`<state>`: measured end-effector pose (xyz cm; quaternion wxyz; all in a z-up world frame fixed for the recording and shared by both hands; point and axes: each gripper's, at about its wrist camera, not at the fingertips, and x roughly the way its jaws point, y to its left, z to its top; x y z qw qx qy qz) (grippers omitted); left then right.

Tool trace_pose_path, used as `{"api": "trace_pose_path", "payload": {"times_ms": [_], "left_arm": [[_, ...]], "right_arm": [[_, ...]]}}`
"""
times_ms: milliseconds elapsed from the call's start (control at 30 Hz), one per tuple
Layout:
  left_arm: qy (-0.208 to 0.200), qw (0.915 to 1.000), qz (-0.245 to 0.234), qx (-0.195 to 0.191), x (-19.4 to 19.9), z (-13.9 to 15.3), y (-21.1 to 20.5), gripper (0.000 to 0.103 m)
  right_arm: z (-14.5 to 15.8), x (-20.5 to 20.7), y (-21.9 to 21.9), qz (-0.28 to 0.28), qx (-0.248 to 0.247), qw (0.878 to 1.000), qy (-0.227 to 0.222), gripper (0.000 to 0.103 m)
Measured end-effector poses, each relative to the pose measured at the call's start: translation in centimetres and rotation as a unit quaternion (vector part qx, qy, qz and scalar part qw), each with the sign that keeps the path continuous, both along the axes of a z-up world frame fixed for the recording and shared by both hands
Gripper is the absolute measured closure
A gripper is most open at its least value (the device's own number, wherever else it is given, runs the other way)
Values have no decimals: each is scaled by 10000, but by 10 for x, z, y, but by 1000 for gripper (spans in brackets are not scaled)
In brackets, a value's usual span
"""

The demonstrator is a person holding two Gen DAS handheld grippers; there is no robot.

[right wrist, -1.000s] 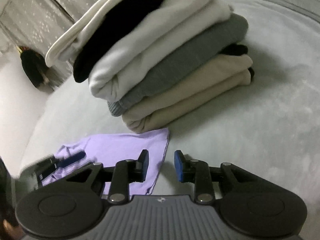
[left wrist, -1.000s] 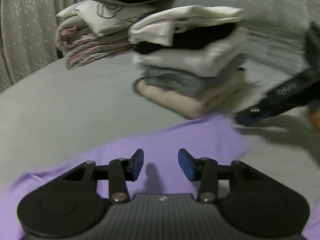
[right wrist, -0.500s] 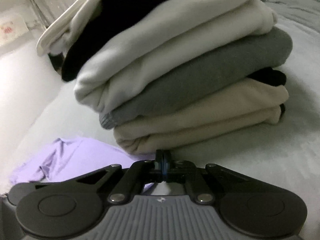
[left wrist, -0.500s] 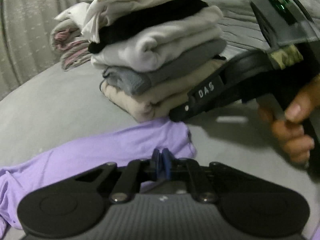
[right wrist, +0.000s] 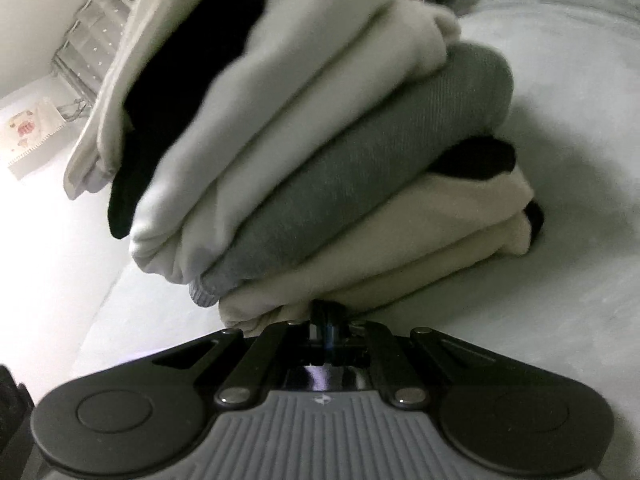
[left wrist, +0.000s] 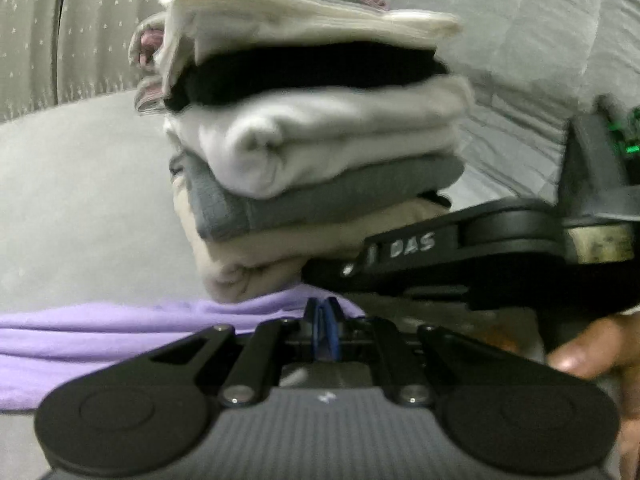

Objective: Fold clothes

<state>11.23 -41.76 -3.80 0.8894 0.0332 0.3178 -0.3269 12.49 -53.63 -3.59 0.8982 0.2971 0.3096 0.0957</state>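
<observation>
A lilac garment [left wrist: 100, 332] lies on the grey bed, its far edge against the foot of a stack of folded clothes [left wrist: 320, 152]. My left gripper [left wrist: 322, 320] is shut, with its blue pads pressed together at the garment's edge. My right gripper [right wrist: 326, 320] is shut too, its tips against the beige bottom layer of the stack [right wrist: 360, 184]; the lilac garment is out of sight there. The right gripper's black body [left wrist: 460, 252] reaches in from the right in the left wrist view, beside the stack's base.
A second pile of pink and grey bedding [left wrist: 148, 68] sits behind the stack. A grey quilted cover [left wrist: 540, 40] rises at the back right. The grey bed surface [left wrist: 80, 200] stretches left of the stack. A hand [left wrist: 592, 356] holds the right gripper.
Both grippers went from open to shut and moved forward, close up to the stack. The lilac garment's edge now lies at the stack's base.
</observation>
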Motion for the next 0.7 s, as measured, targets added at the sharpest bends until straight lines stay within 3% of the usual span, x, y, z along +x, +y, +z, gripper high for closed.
{"api": "trace_pose_path", "payload": {"times_ms": [67,133,200,233,333,400,500,700], "left_arm": [[165,9999,-2,-17,5,-7,0,96],[211,9997,-55,-149,4,-4,6,85],[182,9995,-179,-165,1,1,12,67],[138,9995,-237,-152,-1,4,16,65],[-131,9992,-364,108,-9,14,33,60],[-223,9987,-386,250,-10,18,48,52],[-276,9983,-302,414,-9,23,75,51],[-385,9956,99,847,10,31,138,51]], "right_arm": [[1,-1,2,-57,-150,9999,-42,99],[2,-2,4,-89,-177,9998,-56,99],[2,-3,5,-114,-204,9997,-67,99],[4,-4,5,-110,-214,9997,-66,96],[9,-7,6,-104,-235,9996,-82,70],[15,-11,6,-115,-247,9995,-159,67],[26,-23,1,-45,-330,9993,-165,67],[54,-29,36,537,-948,9936,-302,67]]}}
